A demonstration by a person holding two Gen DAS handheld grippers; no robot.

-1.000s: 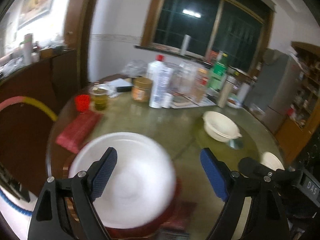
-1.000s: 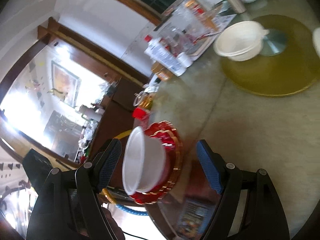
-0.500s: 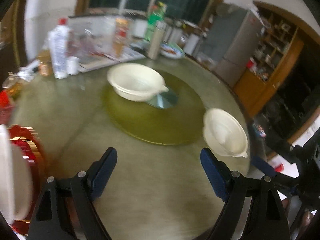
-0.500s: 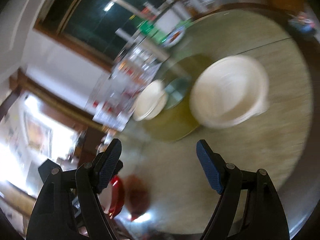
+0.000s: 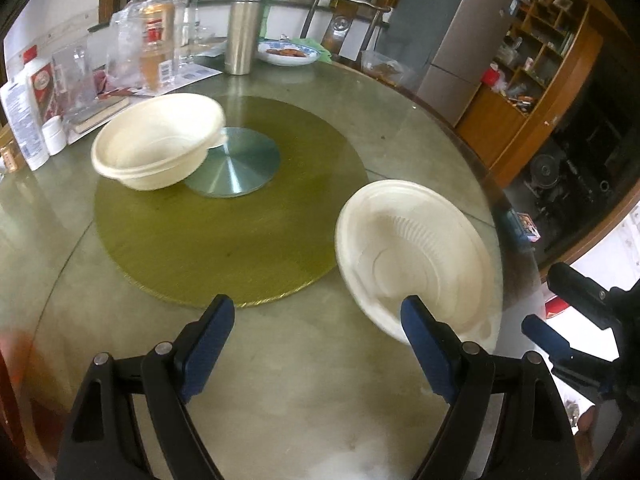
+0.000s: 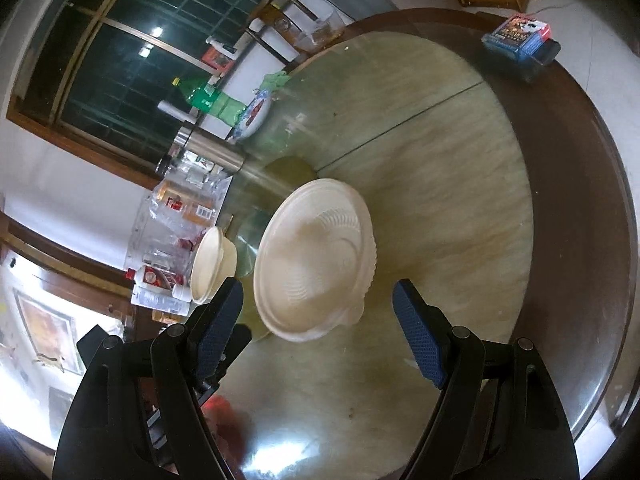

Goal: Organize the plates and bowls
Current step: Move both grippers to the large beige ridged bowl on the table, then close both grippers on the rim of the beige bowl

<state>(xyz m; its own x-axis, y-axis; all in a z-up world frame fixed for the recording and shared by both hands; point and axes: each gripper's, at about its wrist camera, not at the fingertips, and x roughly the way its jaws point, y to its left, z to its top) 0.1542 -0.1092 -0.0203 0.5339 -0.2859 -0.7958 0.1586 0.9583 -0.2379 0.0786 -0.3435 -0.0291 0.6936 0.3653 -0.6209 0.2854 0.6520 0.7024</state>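
A cream bowl (image 5: 416, 256) sits on the glass table near its right edge; it also shows in the right wrist view (image 6: 316, 260), just ahead of my right gripper (image 6: 318, 332), which is open and empty. A second cream bowl (image 5: 158, 146) rests on the green turntable (image 5: 224, 208), partly over its metal hub; in the right wrist view the second bowl (image 6: 212, 266) lies to the left. My left gripper (image 5: 316, 344) is open and empty above the table, its right finger in front of the near bowl's rim. The right gripper (image 5: 560, 320) shows at the right.
Bottles and jars (image 5: 36, 100), a steel flask (image 5: 242, 30) and a dish of food (image 5: 288, 52) crowd the table's far left. A boxed item (image 6: 518, 40) lies on the table's far rim. A fridge (image 5: 448, 28) and shelves stand beyond.
Both grippers swung right, away from the white bowl on the red plates, toward the two cream bowls. The near cream bowl is now closer in both views. Both stay open.
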